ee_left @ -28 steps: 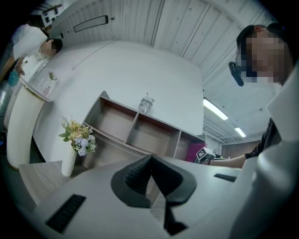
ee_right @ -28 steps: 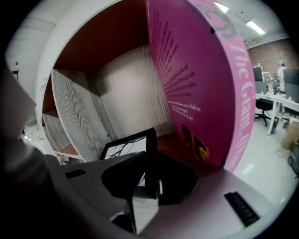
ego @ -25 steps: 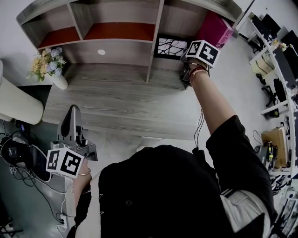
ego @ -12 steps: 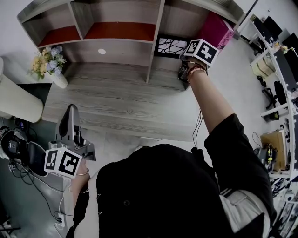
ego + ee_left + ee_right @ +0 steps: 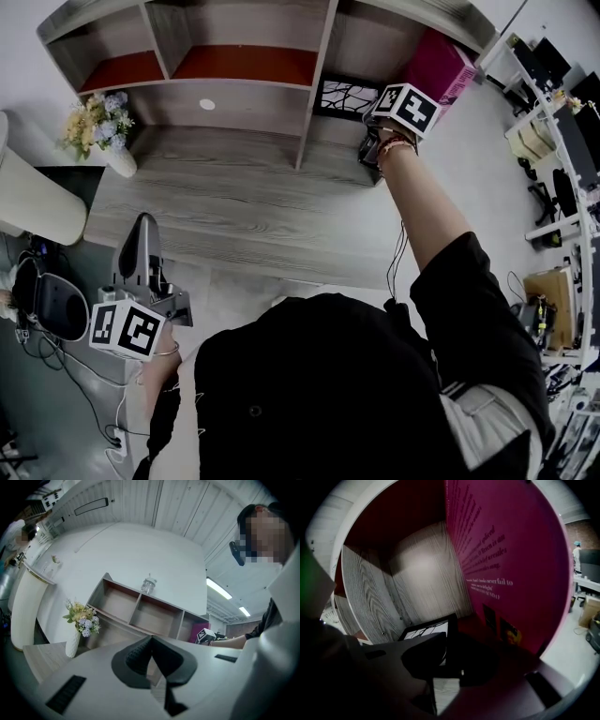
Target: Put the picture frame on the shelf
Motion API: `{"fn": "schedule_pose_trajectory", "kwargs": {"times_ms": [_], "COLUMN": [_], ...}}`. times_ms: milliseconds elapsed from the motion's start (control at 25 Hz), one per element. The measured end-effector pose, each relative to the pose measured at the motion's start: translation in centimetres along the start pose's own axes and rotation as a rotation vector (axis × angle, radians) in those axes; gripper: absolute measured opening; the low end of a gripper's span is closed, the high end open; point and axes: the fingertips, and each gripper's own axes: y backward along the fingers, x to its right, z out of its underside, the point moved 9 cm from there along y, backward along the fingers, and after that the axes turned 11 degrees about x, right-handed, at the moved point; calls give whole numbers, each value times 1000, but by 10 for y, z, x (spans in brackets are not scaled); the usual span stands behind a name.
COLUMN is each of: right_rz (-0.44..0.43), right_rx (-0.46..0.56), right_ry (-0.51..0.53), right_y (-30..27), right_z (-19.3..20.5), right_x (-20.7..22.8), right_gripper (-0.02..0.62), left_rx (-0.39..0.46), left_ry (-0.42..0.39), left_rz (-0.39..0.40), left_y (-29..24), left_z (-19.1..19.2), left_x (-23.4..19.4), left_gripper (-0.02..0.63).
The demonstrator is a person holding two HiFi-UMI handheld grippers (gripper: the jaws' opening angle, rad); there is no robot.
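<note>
picture frame [image 5: 343, 96]: black border, white picture with dark branching lines | pose: upright, lower edge on the board | place: upper centre-right of head view, in right-hand compartment of shelf [image 5: 312, 66] | shelf: grey wood grain, red back panels, open compartments | frame's right edge clamped by right gripper [image 5: 451, 663]

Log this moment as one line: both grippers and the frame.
left gripper: shut, empty | right gripper: shut on picture frame | picture frame: in right compartment of shelf, beside magenta box

The shelf [image 5: 234, 103] is seen steeply from above in the head view and from low, well back, in the left gripper view. Its right compartment [image 5: 417, 573] is faced closely by the right gripper view.
</note>
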Motion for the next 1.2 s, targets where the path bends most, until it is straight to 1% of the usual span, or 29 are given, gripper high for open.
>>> {"fn": "schedule_pose_trajectory", "kwargs": {"times_ms": [760,960,1200], "right_rz": [40,42,47], "right_rx": [-9,-28,-35], "right_ry": [-12,-21,5], "right_y": [-11,-16,-18], "right_z": [4,7,6], "right_x": [0,1,-1], "right_gripper": [78,78,78], "left_rx": [8,9,12], "left_ry": [0,0,0], "left_rz": [-23,-27,-32], "left_y": [-1,-3,-5], "left_z": [1,2,2], "left_x": [-6,-7,-7], "left_gripper": [11,12,12]}}
